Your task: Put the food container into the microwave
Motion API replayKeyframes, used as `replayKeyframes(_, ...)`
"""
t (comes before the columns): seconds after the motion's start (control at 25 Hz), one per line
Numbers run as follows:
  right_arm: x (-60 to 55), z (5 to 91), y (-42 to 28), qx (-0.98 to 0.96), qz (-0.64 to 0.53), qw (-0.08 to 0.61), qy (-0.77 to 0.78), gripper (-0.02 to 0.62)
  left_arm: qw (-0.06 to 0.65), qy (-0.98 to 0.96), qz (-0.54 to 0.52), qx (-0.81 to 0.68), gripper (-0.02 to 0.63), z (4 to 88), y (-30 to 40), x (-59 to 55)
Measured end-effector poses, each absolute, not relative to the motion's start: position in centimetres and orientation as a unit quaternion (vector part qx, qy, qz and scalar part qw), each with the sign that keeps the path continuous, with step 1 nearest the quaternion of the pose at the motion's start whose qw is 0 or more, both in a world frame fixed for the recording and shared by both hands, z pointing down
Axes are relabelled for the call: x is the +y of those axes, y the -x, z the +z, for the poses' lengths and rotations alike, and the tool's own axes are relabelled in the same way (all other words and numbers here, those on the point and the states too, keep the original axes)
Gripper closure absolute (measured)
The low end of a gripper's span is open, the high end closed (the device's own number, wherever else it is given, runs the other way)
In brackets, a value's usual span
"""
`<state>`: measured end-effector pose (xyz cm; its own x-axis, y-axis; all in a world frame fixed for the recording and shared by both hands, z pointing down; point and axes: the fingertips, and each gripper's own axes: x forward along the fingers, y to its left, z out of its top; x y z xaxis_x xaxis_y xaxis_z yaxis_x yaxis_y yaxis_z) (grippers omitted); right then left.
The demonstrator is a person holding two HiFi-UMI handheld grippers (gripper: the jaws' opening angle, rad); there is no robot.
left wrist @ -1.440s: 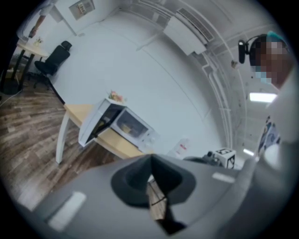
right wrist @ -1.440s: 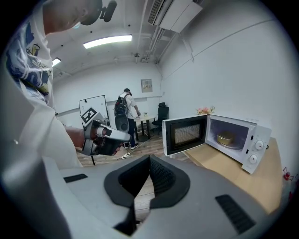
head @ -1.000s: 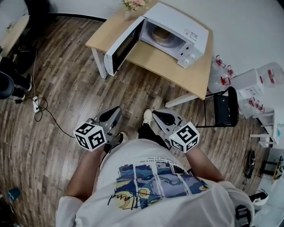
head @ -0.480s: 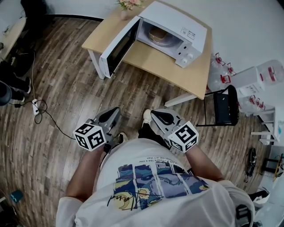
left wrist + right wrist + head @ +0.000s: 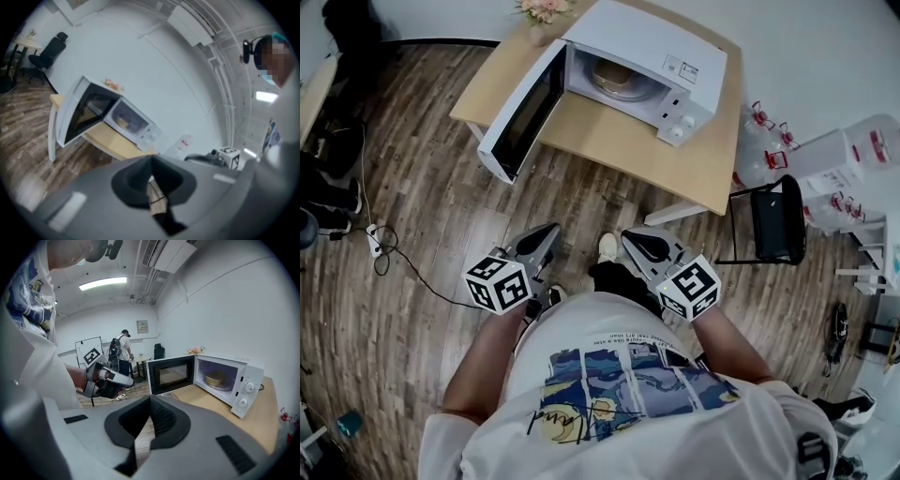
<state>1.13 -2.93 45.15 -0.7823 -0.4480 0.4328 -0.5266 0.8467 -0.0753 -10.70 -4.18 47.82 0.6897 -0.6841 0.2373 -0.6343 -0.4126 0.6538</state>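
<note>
The white microwave (image 5: 628,56) stands on a wooden table (image 5: 675,159) with its door (image 5: 517,111) swung open to the left. A round tan food container (image 5: 614,77) sits inside on the turntable, also seen in the right gripper view (image 5: 216,378) and faintly in the left gripper view (image 5: 123,123). My left gripper (image 5: 551,230) and right gripper (image 5: 632,238) hang low in front of my body, well short of the table. Both are shut with nothing in them, the jaws meeting at a line (image 5: 151,165) (image 5: 150,401).
A black chair (image 5: 773,225) stands right of the table, with water jugs (image 5: 853,164) behind it. A power strip and cable (image 5: 375,225) lie on the wood floor at the left. A flower vase (image 5: 546,11) sits on the table's far corner. A person (image 5: 123,345) stands far back.
The head view has shifted, so the microwave and table now sit further left in the frame. Both grippers stay shut and low; the left one has edged slightly right.
</note>
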Motion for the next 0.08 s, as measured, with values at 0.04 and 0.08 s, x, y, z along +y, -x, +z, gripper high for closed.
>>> replayKeyframes(0.04, -3.77, 45.28, -1.72, -0.939, 0.097, 0.203, -0.261, 0.588, 0.373, -0.841, -0.031, -0.392, 0.598, 48.06, 10.0, -5.16)
replayKeyframes(0.08, -4.62, 45.43, -2.31, -0.938, 0.098, 0.203, -0.263, 0.588, 0.372, -0.841, -0.028, -0.391, 0.598, 48.3, 9.3, -6.13)
